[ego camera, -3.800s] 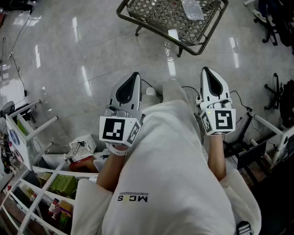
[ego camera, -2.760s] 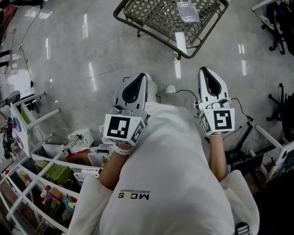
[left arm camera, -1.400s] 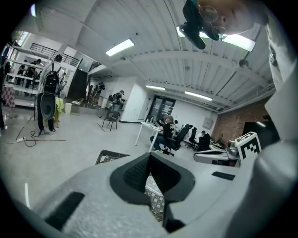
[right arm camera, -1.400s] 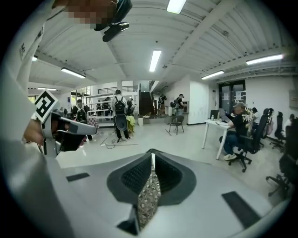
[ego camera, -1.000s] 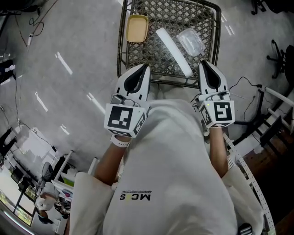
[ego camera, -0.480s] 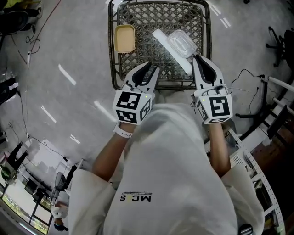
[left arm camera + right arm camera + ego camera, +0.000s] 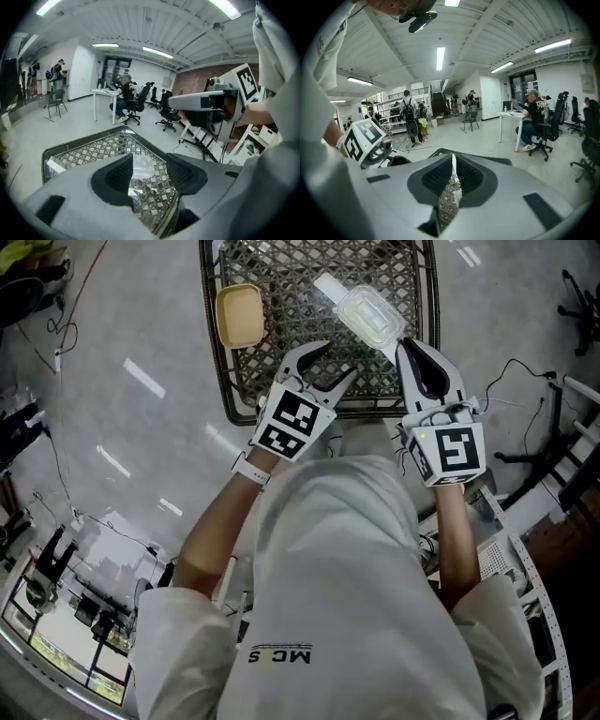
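A dark wire-mesh tray point(image 7: 214, 362) stands on the floor ahead of me. In it lie a tan shallow tub point(image 7: 239, 315), a clear plastic lidded tub point(image 7: 372, 317) and a white strip point(image 7: 328, 285). My left gripper point(image 7: 330, 362) hangs over the tray's near edge, jaws open, nothing between them. In the left gripper view the left gripper point(image 7: 149, 164) frames the mesh tray point(image 7: 79, 140) and the clear tub point(image 7: 140, 169). My right gripper point(image 7: 407, 345) is shut and empty, its tip just short of the clear tub. The right gripper point(image 7: 452, 164) shows its pads pressed together.
Glossy grey floor surrounds the tray. Cables point(image 7: 511, 381) and a white rack point(image 7: 553, 549) lie at the right, and clutter point(image 7: 37, 568) at the lower left. Desks, office chairs point(image 7: 166, 115) and seated people fill the room beyond.
Both grippers have come forward over the tray's near edge. The left gripper's jaws, shut a second ago, now stand wide apart. The right gripper stays shut.
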